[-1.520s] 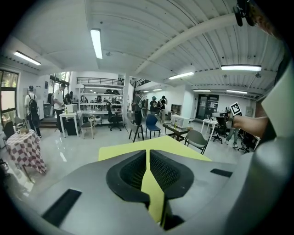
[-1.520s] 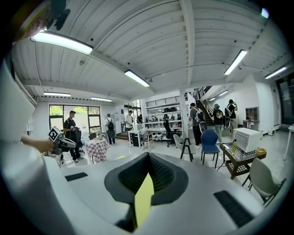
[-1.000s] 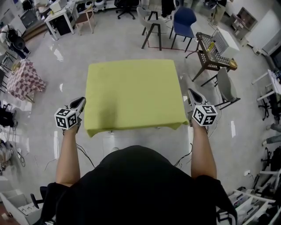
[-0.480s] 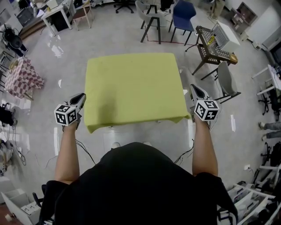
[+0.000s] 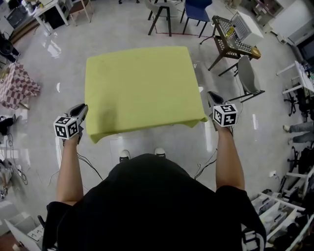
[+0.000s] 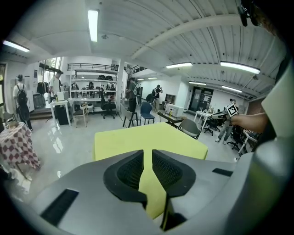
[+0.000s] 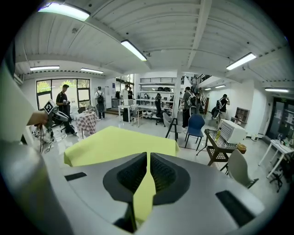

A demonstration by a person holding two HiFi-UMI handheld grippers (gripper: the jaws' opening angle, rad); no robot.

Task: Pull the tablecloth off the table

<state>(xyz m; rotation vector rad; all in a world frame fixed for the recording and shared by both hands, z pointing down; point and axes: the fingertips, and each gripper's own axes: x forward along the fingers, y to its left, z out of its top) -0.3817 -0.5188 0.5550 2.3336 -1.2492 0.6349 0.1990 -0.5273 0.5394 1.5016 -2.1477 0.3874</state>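
Observation:
A yellow-green tablecloth covers the square table, its near edge drooping over the front. My left gripper is at the cloth's left side near the front corner. A fold of cloth runs between its pads, and its jaws are opening slightly. My right gripper is at the right side near the other front corner. Its pads pinch a strip of cloth, and its jaws are starting to open too. The table itself is hidden under the cloth.
A grey chair and a wire rack with a white appliance stand close on the right. More chairs stand behind the table. A checkered-cloth table is far left. Cables trail on the floor by the person's shoes.
The table and both grippers sit further left and higher in the head view. The person's shoes have come into sight. Both grippers stay at the cloth's side edges.

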